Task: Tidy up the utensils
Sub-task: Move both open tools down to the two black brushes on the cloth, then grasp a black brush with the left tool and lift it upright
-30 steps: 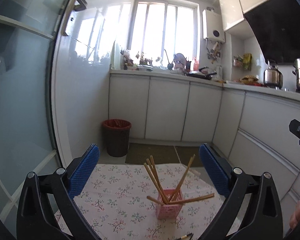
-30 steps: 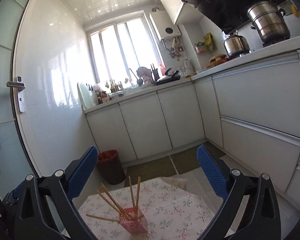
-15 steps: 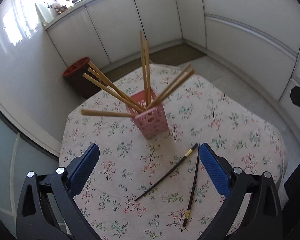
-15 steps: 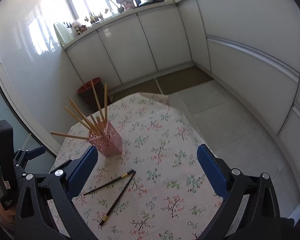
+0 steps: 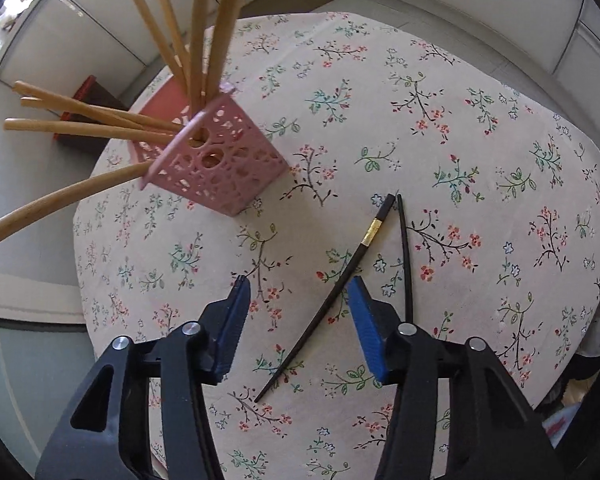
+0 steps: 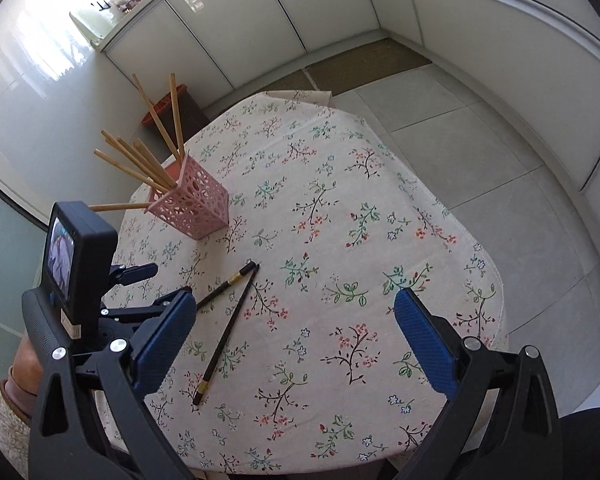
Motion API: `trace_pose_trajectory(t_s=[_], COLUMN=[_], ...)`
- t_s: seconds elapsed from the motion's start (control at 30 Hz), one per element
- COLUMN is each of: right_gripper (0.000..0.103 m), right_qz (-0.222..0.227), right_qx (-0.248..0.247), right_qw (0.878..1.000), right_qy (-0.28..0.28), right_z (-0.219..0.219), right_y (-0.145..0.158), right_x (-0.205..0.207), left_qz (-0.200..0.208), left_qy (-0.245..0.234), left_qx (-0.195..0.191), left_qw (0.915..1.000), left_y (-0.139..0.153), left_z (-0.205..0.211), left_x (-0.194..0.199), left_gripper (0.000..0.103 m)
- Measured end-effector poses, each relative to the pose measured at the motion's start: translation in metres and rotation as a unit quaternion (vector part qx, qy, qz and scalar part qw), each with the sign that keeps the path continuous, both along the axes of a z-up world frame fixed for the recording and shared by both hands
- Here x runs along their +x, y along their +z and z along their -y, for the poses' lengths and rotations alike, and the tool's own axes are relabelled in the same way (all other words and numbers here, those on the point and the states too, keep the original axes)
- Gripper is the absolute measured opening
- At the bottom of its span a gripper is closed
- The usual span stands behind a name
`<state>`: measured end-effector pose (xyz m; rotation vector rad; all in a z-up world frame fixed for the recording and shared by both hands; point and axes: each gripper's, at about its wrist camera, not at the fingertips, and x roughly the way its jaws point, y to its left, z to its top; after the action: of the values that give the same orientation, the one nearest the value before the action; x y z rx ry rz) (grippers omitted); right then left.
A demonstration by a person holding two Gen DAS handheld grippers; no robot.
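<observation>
Two black chopsticks lie loose on the floral tablecloth (image 5: 480, 128). The one with a gold band (image 5: 332, 288) runs between my left gripper's (image 5: 298, 300) open jaws; the other (image 5: 405, 248) lies just right of the right pad. A pink perforated holder (image 5: 224, 168) with several wooden chopsticks (image 5: 92, 120) stands to the upper left. In the right wrist view my right gripper (image 6: 296, 328) is open and empty above the table, with both black chopsticks (image 6: 230, 324) and the holder (image 6: 192, 204) ahead, and the left gripper (image 6: 132, 312) low over the chopsticks.
The small table has cut corners and its edges (image 6: 496, 280) drop to a tiled floor. A red bin (image 6: 168, 106) stands behind the table by white cabinets (image 6: 260, 20). A doormat (image 6: 364, 60) lies on the floor.
Both grippers tilted down from the kitchen to the table. My left gripper moved down and close, straddling the gold-banded black chopstick with narrower jaws. The right gripper also came closer.
</observation>
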<state>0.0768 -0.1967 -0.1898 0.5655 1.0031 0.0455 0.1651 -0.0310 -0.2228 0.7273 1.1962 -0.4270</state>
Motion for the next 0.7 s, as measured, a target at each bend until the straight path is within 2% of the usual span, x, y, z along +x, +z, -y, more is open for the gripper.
trace_pose_trajectory(t_s=[0.13, 0.4, 0.5, 0.7], right_gripper=[0.097, 0.097, 0.097, 0.097], right_qz=[-0.015, -0.039, -0.048, -0.055], right_qx=[0.002, 0.011, 0.017, 0.019], right_qw=[1.0, 0.999, 0.999, 0.998], right_qy=[0.006, 0.008, 0.01, 0.013], right_z=[0.0, 0.004, 0.004, 0.002], right_y=[-0.008, -0.02, -0.026, -0.028], right_x=[0.001, 0.007, 0.009, 0.01], left_qz=[-0.021, -0.069, -0.076, -0.082], left_qy=[-0.018, -0.033, -0.028, -0.027], left_qx=[0.022, 0.016, 0.023, 0.005], left_qw=[0.9994, 0.997, 0.9965, 0.9963], left_y=[-0.019, -0.04, -0.049, -0.047], left_z=[0.012, 0.021, 0.021, 0.012], left_x=[0.012, 0.021, 0.026, 0.028], left_gripper=[0.03, 0.03, 0.03, 0.029])
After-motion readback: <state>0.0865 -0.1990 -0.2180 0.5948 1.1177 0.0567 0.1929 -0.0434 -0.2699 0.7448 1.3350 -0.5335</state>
